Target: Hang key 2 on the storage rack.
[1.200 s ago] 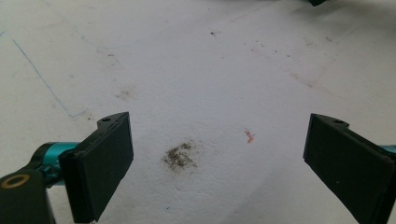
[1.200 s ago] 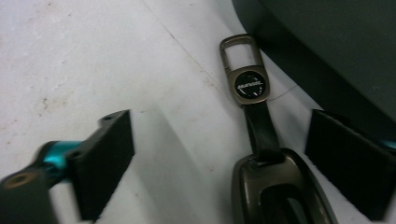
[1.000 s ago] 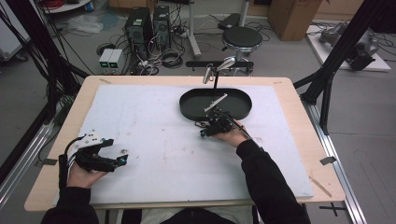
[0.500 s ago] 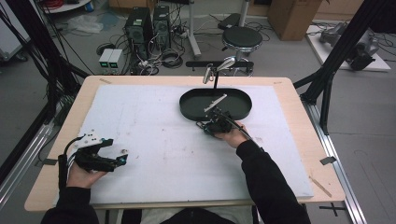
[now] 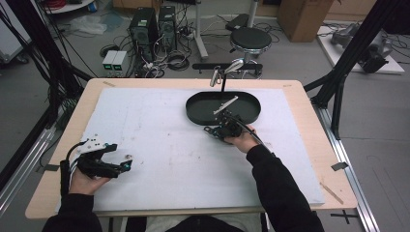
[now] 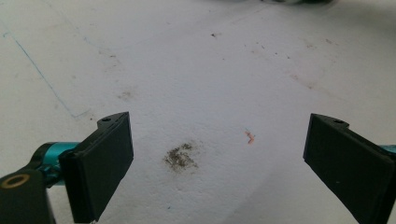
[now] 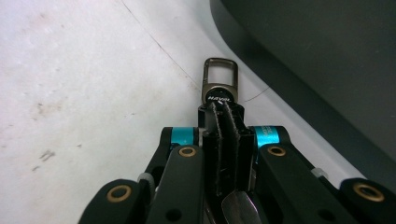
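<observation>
Keyring tool: small dark metal piece [image 7: 220,95] with a rectangular loop at its far end, pinched at its near end between the pads of the right gripper [image 7: 223,122]; it lay low over the white mat, just short of the tray's near rim.
Right gripper: jaws had just been closing and stood drawn fully together on the keyring tool; in the high view it sat at the near edge of the tray [image 5: 223,129].
Left gripper: jaws spread wide with nothing between them [image 6: 215,154]; held low at the near left of the table [image 5: 102,164], well apart from the tray.
Mat: white sheet [image 5: 159,145] over the wooden table [image 5: 309,116]; a dark smudge [image 6: 180,156] and a small orange fleck [image 6: 250,136] lay between the left jaws.
Tray: black oval tray [image 5: 199,116], just beyond the right gripper, its wall close beside the loop; a pale stick-shaped item [image 5: 226,104] lay inside.
Obstruction: tray rim stood directly ahead of the held piece.
Far edge: clamp stand with a metal fitting [image 5: 227,72] behind the tray.
Beyond table: stool [image 5: 249,38] and computer towers [image 5: 152,24] on the floor.
</observation>
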{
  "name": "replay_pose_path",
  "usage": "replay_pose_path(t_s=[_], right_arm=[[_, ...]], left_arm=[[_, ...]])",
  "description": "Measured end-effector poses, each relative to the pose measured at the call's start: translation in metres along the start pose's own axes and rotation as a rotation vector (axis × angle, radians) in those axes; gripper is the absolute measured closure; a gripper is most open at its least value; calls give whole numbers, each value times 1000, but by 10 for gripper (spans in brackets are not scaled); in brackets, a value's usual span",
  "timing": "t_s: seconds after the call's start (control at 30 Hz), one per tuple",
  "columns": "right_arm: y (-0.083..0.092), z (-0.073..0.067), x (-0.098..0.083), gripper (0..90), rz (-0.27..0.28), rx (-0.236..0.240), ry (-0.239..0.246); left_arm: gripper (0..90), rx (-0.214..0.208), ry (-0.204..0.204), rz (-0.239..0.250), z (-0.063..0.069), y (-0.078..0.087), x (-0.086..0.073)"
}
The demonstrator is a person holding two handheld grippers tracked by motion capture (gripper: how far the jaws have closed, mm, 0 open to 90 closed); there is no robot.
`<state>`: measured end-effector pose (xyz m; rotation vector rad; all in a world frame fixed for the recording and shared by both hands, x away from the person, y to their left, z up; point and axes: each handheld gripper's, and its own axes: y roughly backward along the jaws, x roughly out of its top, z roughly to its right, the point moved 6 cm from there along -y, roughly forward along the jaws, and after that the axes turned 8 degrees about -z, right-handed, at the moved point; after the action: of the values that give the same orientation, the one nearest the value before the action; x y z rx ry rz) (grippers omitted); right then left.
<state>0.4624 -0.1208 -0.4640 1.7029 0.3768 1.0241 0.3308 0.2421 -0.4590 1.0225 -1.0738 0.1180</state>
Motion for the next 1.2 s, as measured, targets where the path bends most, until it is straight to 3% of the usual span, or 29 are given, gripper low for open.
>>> replay_pose_path(t_s=[0.5, 0.67, 1.2], right_arm=[[39, 11, -1, 868, 117, 59, -44], [51, 15, 1, 867, 169, 89, -84], [86, 20, 24, 866, 288, 97, -97]], left_arm=[[88, -2, -2, -2, 0, 0, 0], [88, -4, -2, -3, 0, -1, 0], [88, -3, 1, -2, 0, 0, 0]])
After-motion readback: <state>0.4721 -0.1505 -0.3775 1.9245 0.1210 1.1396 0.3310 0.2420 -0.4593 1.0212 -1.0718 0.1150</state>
